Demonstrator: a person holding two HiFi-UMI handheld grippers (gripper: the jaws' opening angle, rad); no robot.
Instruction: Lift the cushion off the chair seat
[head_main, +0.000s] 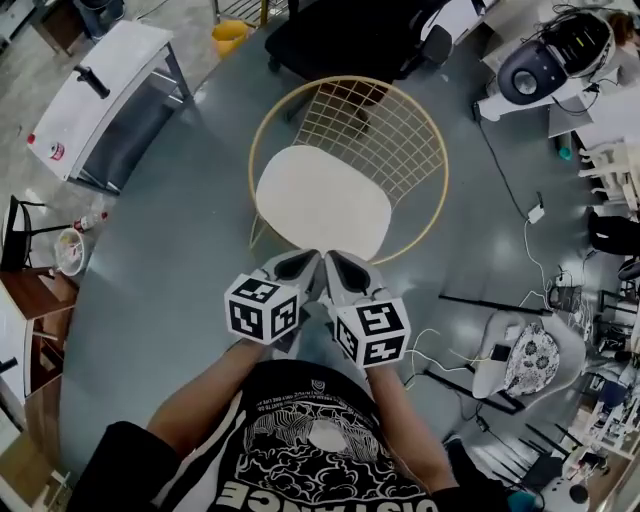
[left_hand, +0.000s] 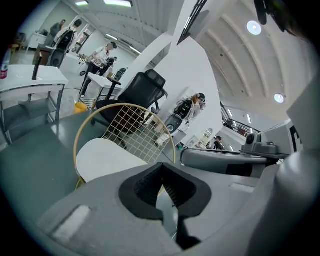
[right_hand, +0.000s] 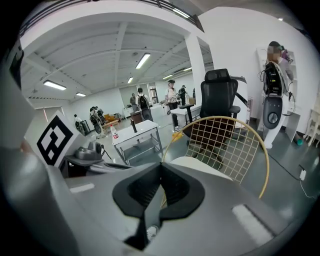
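The cushion (head_main: 322, 200) lies flat on the seat of the chair (head_main: 400, 130). It is a pale, rounded pad inside the gold wire frame, with its near edge towards me, and nothing touches it.

My left gripper (head_main: 305, 265) and right gripper (head_main: 345, 268) hang side by side just short of that near edge. Their tips are close together and both are angled down at the seat. Both pairs of jaws are closed tip to tip, with nothing between them.

I judge this to be the approach: I have no grip on the cushion and the lift has not begun.

For the next move I need to open both jaws and spread the grippers apart, so that each meets the front edge on its own side. Then I would slip one jaw of each under the rim, close on the pad and raise both hands together to keep it level.

The pad looks thin and soft, so a shallow bite may slip or let it sag. I cannot tell whether it is tied to the wire. The chair looks light and could shift on the floor (head_main: 170, 260) if the cushion catches.
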